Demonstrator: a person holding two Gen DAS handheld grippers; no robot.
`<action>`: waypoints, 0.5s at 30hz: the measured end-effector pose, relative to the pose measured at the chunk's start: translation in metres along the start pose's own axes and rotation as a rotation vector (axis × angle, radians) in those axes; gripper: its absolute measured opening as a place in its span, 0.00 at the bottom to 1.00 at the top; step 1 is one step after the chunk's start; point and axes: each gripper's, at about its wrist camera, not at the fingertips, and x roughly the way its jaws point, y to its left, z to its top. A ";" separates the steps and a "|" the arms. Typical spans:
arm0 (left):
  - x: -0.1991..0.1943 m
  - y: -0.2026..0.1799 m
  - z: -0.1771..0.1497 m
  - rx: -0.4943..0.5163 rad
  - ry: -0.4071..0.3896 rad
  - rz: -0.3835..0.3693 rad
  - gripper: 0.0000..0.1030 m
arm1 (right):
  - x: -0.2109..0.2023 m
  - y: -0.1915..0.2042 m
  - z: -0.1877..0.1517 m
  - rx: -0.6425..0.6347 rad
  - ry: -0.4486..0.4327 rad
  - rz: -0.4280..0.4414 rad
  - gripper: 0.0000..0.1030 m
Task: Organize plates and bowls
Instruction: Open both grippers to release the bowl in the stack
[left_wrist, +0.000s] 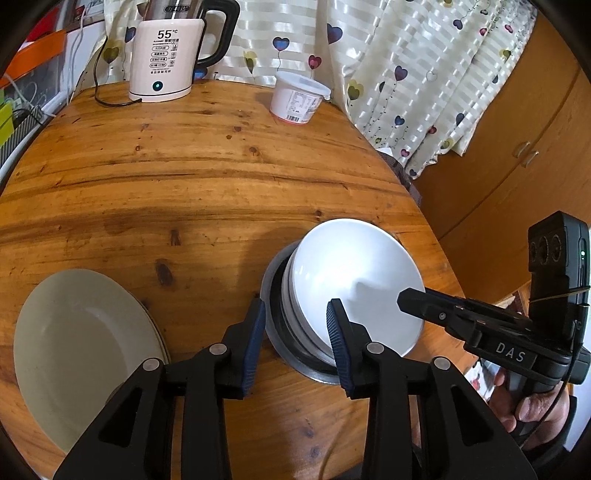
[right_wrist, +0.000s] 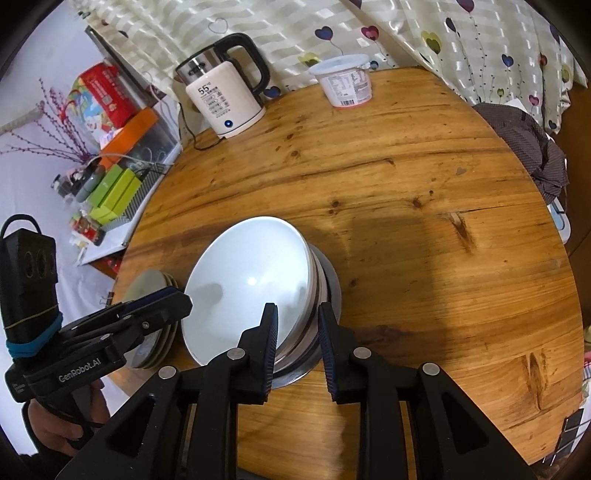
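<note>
A white bowl (left_wrist: 354, 266) (right_wrist: 243, 266) tops a nested stack of bowls inside a metal bowl (left_wrist: 273, 332) (right_wrist: 328, 280) on the round wooden table (left_wrist: 184, 177) (right_wrist: 406, 184). My left gripper (left_wrist: 296, 308) (right_wrist: 184, 299) straddles the stack's left rim, one finger inside the white bowl and one outside the metal bowl, with a gap at the pads. My right gripper (right_wrist: 298, 310) (left_wrist: 404, 299) straddles the right rim the same way, its jaws narrower and a sliver of bowl wall showing beside the inner pad. Pale stacked plates (left_wrist: 81, 332) (right_wrist: 147, 284) lie left of the bowls.
An electric kettle (left_wrist: 162, 55) (right_wrist: 225, 99) with its cord and a white lidded tub (left_wrist: 299, 96) (right_wrist: 345, 85) stand at the table's far edge. A dark cloth (right_wrist: 528, 136) hangs past the right edge. A wooden cabinet (left_wrist: 517, 147) stands to the right.
</note>
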 end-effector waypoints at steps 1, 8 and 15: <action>0.000 0.000 0.000 -0.001 0.000 -0.003 0.35 | 0.000 -0.001 0.000 0.000 -0.001 -0.001 0.21; 0.002 0.000 -0.002 -0.004 0.002 -0.018 0.35 | 0.000 -0.001 0.001 -0.004 -0.002 -0.002 0.21; 0.003 -0.001 -0.004 -0.004 0.002 -0.025 0.35 | 0.001 -0.002 0.001 -0.002 -0.002 0.000 0.21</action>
